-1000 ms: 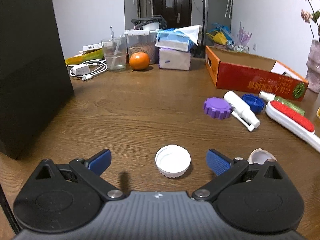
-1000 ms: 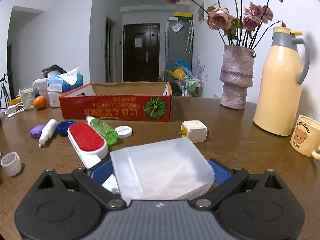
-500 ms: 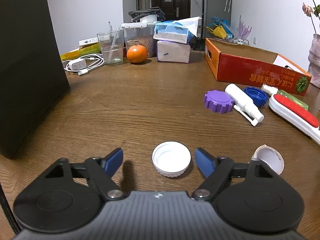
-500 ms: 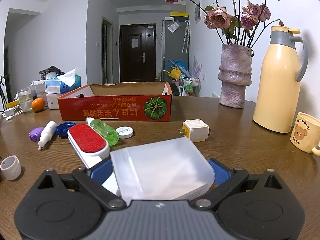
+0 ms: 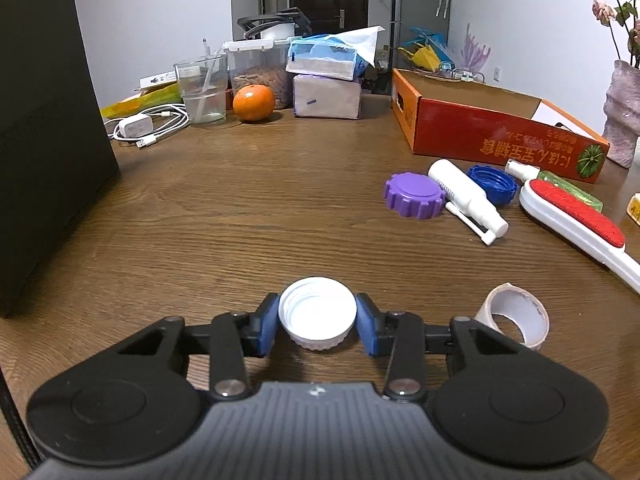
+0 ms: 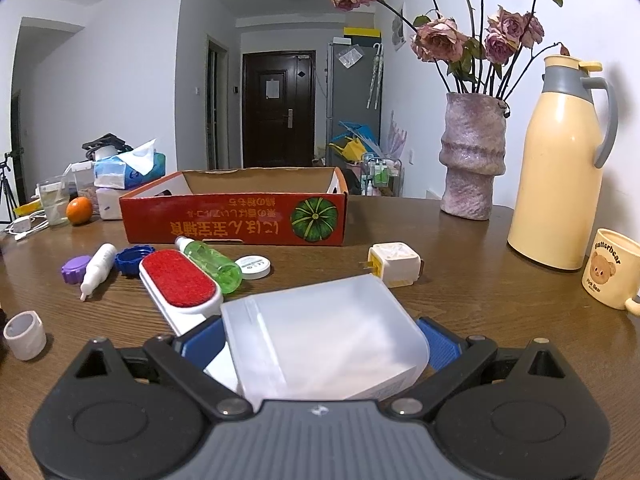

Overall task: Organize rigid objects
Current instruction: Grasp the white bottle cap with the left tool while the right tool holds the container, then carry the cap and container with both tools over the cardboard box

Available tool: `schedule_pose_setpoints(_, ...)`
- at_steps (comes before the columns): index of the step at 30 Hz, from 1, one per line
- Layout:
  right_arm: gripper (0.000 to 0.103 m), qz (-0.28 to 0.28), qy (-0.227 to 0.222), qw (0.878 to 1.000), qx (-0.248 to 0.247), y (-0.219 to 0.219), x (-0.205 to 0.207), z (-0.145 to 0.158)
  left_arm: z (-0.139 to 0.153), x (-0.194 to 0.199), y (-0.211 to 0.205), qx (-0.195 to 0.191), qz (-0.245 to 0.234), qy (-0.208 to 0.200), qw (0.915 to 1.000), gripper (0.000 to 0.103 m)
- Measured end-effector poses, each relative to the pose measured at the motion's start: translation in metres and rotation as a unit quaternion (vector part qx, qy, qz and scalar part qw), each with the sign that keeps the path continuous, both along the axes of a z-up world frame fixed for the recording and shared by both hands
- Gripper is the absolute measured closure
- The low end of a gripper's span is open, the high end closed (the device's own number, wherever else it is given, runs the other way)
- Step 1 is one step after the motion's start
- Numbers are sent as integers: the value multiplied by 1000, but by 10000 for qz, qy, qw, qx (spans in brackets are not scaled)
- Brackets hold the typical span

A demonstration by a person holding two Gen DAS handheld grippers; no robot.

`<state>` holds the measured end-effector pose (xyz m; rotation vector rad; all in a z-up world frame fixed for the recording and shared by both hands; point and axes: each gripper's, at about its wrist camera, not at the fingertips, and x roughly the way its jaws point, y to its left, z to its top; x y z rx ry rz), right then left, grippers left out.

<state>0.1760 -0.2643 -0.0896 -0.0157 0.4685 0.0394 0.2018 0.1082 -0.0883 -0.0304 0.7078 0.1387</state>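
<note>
My left gripper (image 5: 317, 322) is shut on a white bottle cap (image 5: 317, 312), open side up, low over the wooden table. My right gripper (image 6: 320, 344) is shut on a translucent white plastic container (image 6: 324, 336), held above the table. A red cardboard box (image 6: 236, 216) stands open further back; it also shows in the left wrist view (image 5: 492, 136). Loose on the table lie a purple cap (image 5: 414, 195), a white spray bottle (image 5: 466, 200), a blue cap (image 5: 492, 184), a red lint brush (image 6: 180, 284), a green bottle (image 6: 210, 264) and a tape roll (image 5: 512, 316).
A black box (image 5: 48, 128) stands at the left. An orange (image 5: 253, 102), a glass, tissue packs and a charger cable crowd the far side. A vase (image 6: 472, 160), a yellow thermos (image 6: 560, 168), a mug (image 6: 610, 272) and a white plug (image 6: 394, 264) stand at the right.
My left gripper closed from wide open onto the white cap. My right gripper kept its hold on the container and barely moved.
</note>
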Motion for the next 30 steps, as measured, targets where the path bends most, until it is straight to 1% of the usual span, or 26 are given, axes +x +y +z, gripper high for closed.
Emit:
schedule_pose_setpoints(7,2,20,-43,10000,-52,3,-2,2,10,-4,-7,-28,-18,-177,9998,62)
schedule_pose_setpoints(18,2,199,-193,9996,-114,11,-1,15,39,-6,-23,-42,-164,-531,9984,62)
schedule_pose_setpoints(30,2,337,-352,9988,-76,18,10,33,68,7,-47,-155,-431,-899,9949,62)
